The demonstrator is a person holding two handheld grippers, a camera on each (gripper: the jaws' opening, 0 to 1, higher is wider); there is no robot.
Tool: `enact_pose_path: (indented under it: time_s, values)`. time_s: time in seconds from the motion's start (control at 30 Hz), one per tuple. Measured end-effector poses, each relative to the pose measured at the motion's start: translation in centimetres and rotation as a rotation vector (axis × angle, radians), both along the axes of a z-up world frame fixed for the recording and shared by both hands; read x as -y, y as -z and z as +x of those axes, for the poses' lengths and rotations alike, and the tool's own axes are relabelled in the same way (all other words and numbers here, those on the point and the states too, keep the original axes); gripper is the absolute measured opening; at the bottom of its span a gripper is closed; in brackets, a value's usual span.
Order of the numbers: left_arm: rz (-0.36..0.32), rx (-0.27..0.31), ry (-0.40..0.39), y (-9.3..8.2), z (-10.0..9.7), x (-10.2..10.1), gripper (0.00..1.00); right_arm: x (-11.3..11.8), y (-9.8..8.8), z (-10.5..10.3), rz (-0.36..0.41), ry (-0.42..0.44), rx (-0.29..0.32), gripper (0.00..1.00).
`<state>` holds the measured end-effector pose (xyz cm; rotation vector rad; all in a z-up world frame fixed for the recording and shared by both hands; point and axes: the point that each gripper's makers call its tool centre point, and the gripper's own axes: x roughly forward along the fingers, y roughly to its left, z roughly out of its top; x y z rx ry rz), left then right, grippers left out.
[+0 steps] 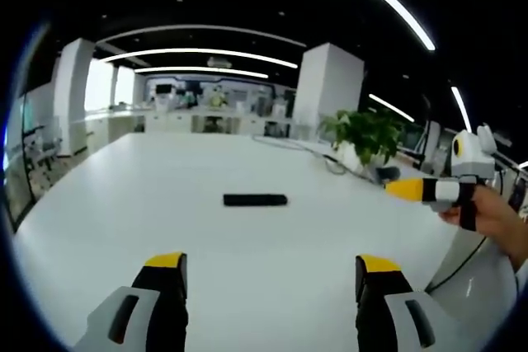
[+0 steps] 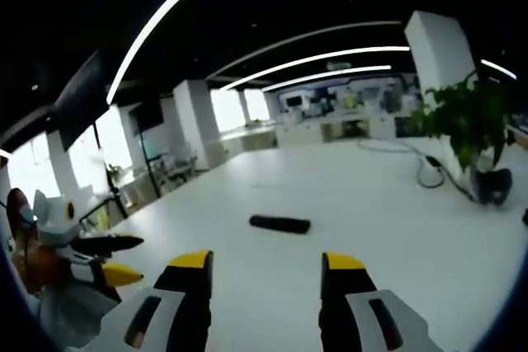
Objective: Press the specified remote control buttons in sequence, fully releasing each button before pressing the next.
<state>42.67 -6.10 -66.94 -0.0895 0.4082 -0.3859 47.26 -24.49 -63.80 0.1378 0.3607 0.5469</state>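
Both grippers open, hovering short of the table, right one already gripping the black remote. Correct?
Not quite: the remote lies untouched on the white table, ahead of the right gripper, whose jaws are open and empty, as the right gripper view shows. The left gripper is open too.

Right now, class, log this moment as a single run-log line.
remote: flat on white table, untouched | left tool: open, short of remote | right tool: open, held off it | presses: none under way
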Motion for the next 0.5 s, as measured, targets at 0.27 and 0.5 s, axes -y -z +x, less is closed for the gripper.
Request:
enact_pose_path:
  time_s: [0.27, 0.5]
  values:
    - [0.008, 0.004, -0.001, -0.04, -0.03, -0.04, 0.86, 0.13, -0.24, -0.04, 0.006, 0.003, 0.007, 0.49]
    - [0.015, -0.001, 0.009, 0.14, -0.09, 0.20, 0.86, 0.27, -0.43, -0.13, 0.009, 0.012, 0.011, 0.49]
